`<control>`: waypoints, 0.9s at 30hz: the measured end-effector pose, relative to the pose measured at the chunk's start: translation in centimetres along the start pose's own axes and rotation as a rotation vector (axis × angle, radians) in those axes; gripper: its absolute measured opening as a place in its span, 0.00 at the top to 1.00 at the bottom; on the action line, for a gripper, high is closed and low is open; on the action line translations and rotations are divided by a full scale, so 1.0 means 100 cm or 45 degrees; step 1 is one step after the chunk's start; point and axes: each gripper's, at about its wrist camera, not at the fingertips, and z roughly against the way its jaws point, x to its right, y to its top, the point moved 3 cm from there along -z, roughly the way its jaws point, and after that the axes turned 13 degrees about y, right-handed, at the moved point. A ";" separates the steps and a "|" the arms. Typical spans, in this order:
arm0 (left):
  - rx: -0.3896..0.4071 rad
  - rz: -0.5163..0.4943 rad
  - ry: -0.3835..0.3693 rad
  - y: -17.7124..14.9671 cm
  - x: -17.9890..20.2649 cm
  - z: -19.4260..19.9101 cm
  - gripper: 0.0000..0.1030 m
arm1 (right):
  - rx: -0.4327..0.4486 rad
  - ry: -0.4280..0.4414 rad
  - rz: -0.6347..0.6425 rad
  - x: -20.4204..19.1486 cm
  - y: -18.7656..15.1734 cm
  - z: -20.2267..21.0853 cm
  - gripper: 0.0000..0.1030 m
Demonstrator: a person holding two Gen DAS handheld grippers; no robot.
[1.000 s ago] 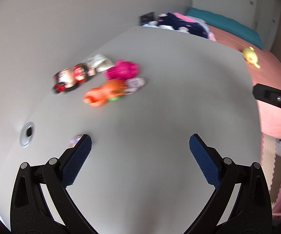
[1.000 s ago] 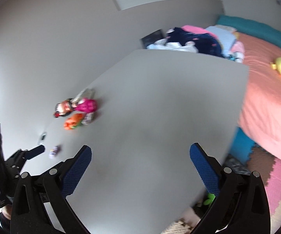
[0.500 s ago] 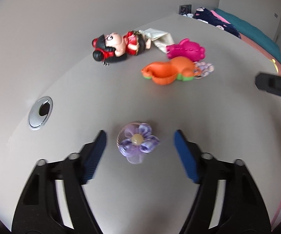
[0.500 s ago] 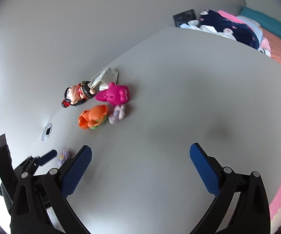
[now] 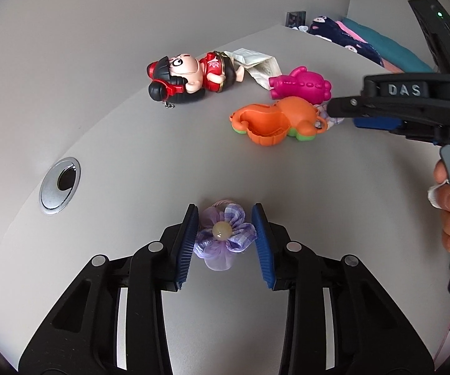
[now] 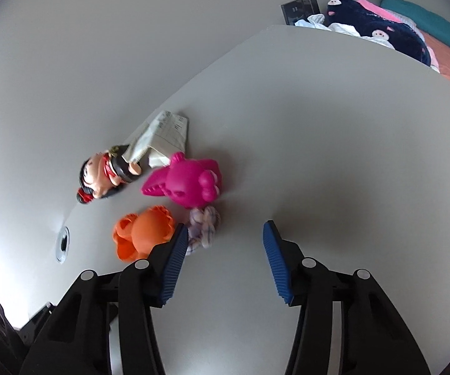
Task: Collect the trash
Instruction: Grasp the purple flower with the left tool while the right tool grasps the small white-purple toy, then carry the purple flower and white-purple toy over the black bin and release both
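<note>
Between the blue pads of the left gripper (image 5: 225,243) lies a purple fabric flower (image 5: 223,237) with a pale bead at its centre, flat on the grey table (image 5: 334,218). The jaws are narrowed to either side of its petals; whether the pads actually press it I cannot tell. Left of the flower, a round metal grommet (image 5: 59,185) is set into the table. Beyond the flower lie an orange toy (image 5: 275,120), a pink toy (image 5: 300,86), a crumpled paper (image 5: 257,62) and a doll in red (image 5: 190,76) on its side. A second purple checked flower (image 6: 203,225) lies just beside the orange toy. The right gripper (image 6: 225,256) hovers near it, jaws parted and empty, its left pad close by that flower.
</note>
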 end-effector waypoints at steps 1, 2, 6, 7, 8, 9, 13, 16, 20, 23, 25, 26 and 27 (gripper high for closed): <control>0.001 -0.003 0.001 0.000 0.000 0.000 0.66 | -0.007 0.002 0.006 -0.002 0.001 -0.003 0.53; 0.001 -0.002 0.000 0.000 0.000 0.000 0.66 | -0.014 0.006 0.011 -0.004 0.002 -0.005 0.57; 0.001 -0.002 -0.002 0.000 0.000 0.000 0.66 | -0.059 0.015 0.054 -0.017 0.003 -0.016 0.80; 0.001 -0.001 -0.002 0.000 0.000 0.000 0.66 | -0.061 0.006 0.071 -0.020 0.003 -0.017 0.80; 0.001 -0.002 -0.001 0.000 0.000 0.000 0.66 | -0.054 -0.011 0.095 -0.023 0.003 -0.016 0.82; 0.001 0.000 0.000 0.000 0.000 0.000 0.66 | -0.055 -0.017 0.113 -0.024 0.002 -0.016 0.82; -0.004 0.026 0.002 0.000 -0.001 0.002 0.69 | -0.031 -0.018 0.119 -0.020 -0.003 -0.005 0.83; -0.012 0.026 -0.010 0.000 0.001 0.004 0.72 | -0.028 -0.024 0.138 -0.017 -0.008 0.006 0.83; -0.016 0.024 -0.027 0.000 0.007 0.009 0.74 | -0.006 -0.036 0.177 -0.016 -0.014 0.022 0.83; 0.003 -0.001 -0.039 0.001 0.017 0.016 0.74 | 0.009 -0.018 0.175 -0.015 -0.019 0.036 0.83; 0.011 -0.004 -0.045 0.001 0.023 0.022 0.74 | 0.024 -0.019 0.172 -0.012 -0.023 0.046 0.83; 0.019 -0.014 -0.043 0.000 0.029 0.027 0.74 | 0.032 -0.020 0.173 -0.011 -0.024 0.050 0.83; 0.028 -0.024 -0.046 0.000 0.035 0.031 0.74 | 0.041 -0.023 0.173 -0.010 -0.025 0.056 0.83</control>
